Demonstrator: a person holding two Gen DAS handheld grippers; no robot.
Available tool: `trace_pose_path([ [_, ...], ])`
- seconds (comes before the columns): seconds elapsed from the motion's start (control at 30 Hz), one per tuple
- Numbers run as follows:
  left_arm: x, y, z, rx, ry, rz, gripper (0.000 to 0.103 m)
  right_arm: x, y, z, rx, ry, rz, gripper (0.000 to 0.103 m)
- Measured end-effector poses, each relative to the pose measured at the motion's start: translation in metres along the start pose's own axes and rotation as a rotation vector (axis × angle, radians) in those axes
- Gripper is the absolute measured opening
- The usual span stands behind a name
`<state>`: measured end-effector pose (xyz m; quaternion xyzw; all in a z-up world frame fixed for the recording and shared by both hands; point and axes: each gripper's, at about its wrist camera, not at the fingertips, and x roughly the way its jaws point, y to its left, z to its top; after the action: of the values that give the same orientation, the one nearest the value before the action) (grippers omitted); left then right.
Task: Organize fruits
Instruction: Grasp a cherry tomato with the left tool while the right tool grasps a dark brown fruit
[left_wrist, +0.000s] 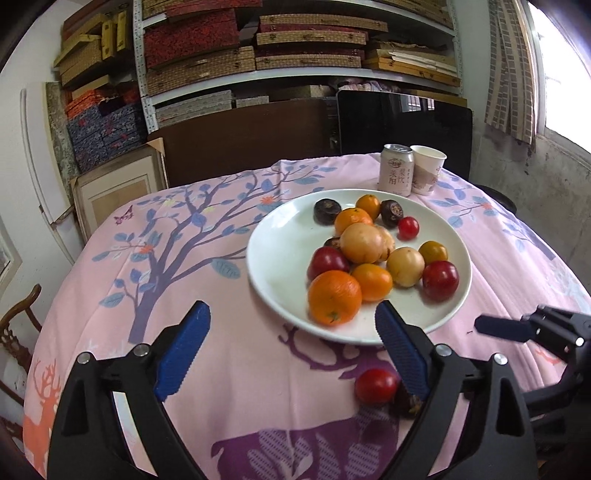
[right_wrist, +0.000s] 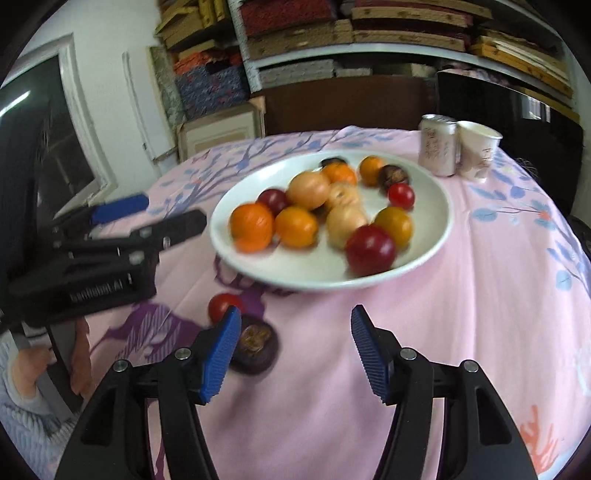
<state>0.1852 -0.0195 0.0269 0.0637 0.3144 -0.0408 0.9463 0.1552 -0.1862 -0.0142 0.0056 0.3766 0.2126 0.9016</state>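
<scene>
- Plate (left_wrist: 280, 266) on pink tablecloth (left_wrist: 184, 258) holds most fruit: oranges, plums, yellow ones, dark mangosteens.
- Red tomato (left_wrist: 376, 385) and loose mangosteen (right_wrist: 255, 345) lie on the cloth, just beside the plate's near edge.
- Left gripper (left_wrist: 291, 354) spread wide, empty.
- Right gripper (right_wrist: 295, 354) spread wide, empty; its left finger is beside the mangosteen.

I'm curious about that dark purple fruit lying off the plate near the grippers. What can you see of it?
The mangosteen looks round, dark purple and leathery, with a brownish, dried-looking patch on top. It rests on the pink tablecloth, outside the white plate, close beside a red tomato. The right gripper is open; one blue finger partly hides the fruit.
</scene>
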Motion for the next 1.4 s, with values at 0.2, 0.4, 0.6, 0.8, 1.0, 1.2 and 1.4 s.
trace_pose_path([
  [0.2, -0.007, 0.017, -0.005, -0.053, 0.001, -0.009, 0.089, 0.024, 0.032, -0.006, -0.087, 0.084, 0.038, 0.063],
  [0.4, -0.002, 0.008, -0.005, -0.02, 0.013, -0.007, 0.089, 0.028, 0.037, -0.007, -0.089, 0.113, 0.066, 0.049],
  [0.6, 0.005, 0.002, -0.009, 0.0, 0.044, -0.022, 0.089, 0.013, 0.034, -0.01, -0.134, 0.089, 0.034, 0.049],
  [0.8, 0.01, -0.013, -0.016, 0.022, 0.086, -0.121, 0.089, -0.017, -0.033, 0.003, 0.079, -0.011, -0.089, 0.049],
  [1.0, 0.029, -0.049, -0.033, 0.103, 0.172, -0.178, 0.086, -0.038, -0.067, 0.006, 0.225, -0.079, -0.054, 0.049],
  [1.2, 0.043, -0.056, -0.043, 0.104, 0.233, -0.226, 0.049, -0.035, -0.067, 0.01, 0.21, -0.074, -0.029, 0.049],
  [1.4, 0.042, -0.052, -0.039, 0.085, 0.214, -0.24, 0.029, -0.032, -0.066, 0.013, 0.208, -0.073, -0.022, 0.049],
])
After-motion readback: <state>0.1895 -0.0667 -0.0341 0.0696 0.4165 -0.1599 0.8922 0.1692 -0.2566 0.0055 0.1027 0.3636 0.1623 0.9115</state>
